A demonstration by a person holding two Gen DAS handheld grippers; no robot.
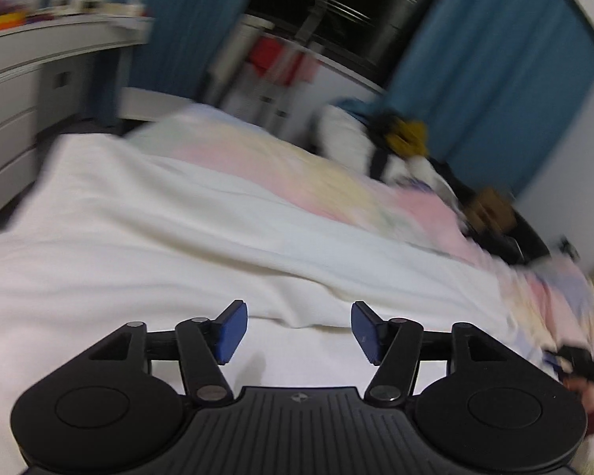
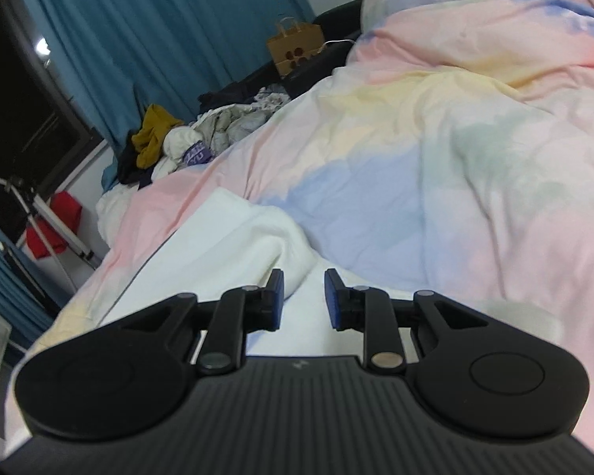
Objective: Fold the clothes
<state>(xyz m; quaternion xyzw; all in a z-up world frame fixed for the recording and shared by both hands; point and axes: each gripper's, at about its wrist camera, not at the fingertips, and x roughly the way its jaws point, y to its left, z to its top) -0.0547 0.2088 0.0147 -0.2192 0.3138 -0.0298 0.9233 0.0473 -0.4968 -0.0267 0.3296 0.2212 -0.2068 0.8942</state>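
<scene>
A white garment (image 1: 158, 229) lies spread on the pastel bed cover (image 1: 297, 174); the left wrist view is motion-blurred. My left gripper (image 1: 297, 332) is open and empty, its blue pads just above the white cloth. In the right wrist view the same white garment (image 2: 225, 245) lies bunched on the pastel duvet (image 2: 455, 138). My right gripper (image 2: 304, 299) is open with a narrower gap, empty, hovering over a fold of the white cloth.
A heap of other clothes (image 2: 186, 138), with a mustard piece (image 2: 154, 130), lies at the far bed edge. A brown paper bag (image 2: 295, 45) stands behind it. Teal curtains (image 2: 158, 27), a dark window, a drying rack with red cloth (image 2: 53, 221) and white drawers (image 1: 16, 91) surround the bed.
</scene>
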